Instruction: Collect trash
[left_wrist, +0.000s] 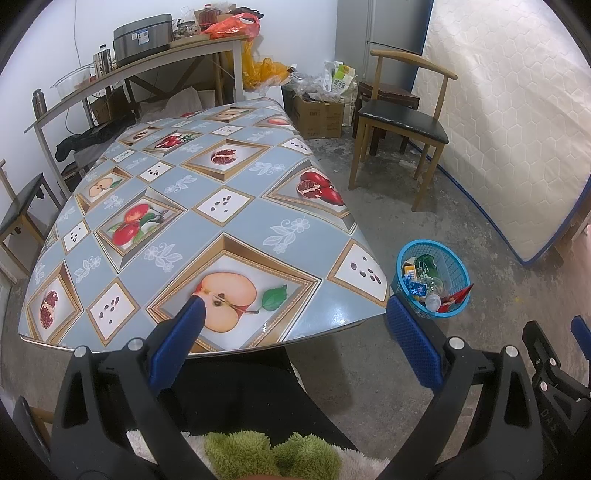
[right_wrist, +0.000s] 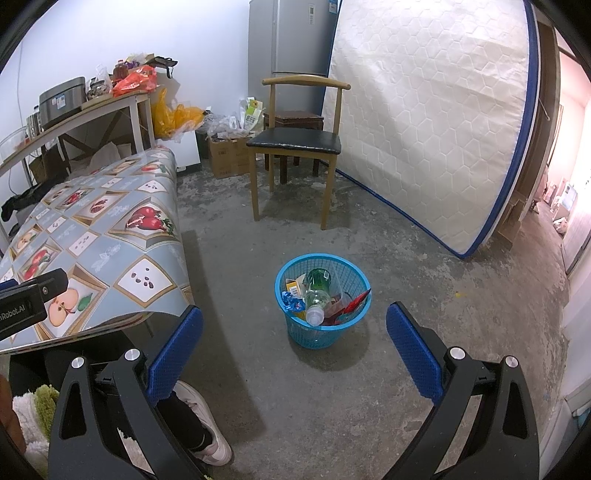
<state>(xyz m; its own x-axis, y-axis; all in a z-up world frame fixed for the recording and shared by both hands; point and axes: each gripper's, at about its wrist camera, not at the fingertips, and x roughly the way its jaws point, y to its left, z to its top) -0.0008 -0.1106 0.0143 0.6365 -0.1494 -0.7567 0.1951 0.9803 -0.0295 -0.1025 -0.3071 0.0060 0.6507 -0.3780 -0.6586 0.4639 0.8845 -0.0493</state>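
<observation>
A blue mesh bin (right_wrist: 322, 332) stands on the concrete floor right of the table, also seen in the left wrist view as the bin (left_wrist: 458, 275). It holds a green-labelled plastic bottle (right_wrist: 317, 291), a red wrapper (right_wrist: 356, 302), a blue wrapper (right_wrist: 291, 300) and a yellow packet. My right gripper (right_wrist: 293, 345) is open and empty, just short of the bin. My left gripper (left_wrist: 293, 334) is open and empty over the near edge of the table (left_wrist: 177, 221), whose fruit-print cloth carries no loose items.
A wooden chair (right_wrist: 295, 144) with a black seat stands beyond the bin. A mattress (right_wrist: 436, 118) leans on the right wall. Cardboard boxes and bags (right_wrist: 225, 144) sit in the far corner. A cluttered shelf (left_wrist: 140, 55) runs behind the table. A person's leg and white shoe (right_wrist: 201, 424) are below.
</observation>
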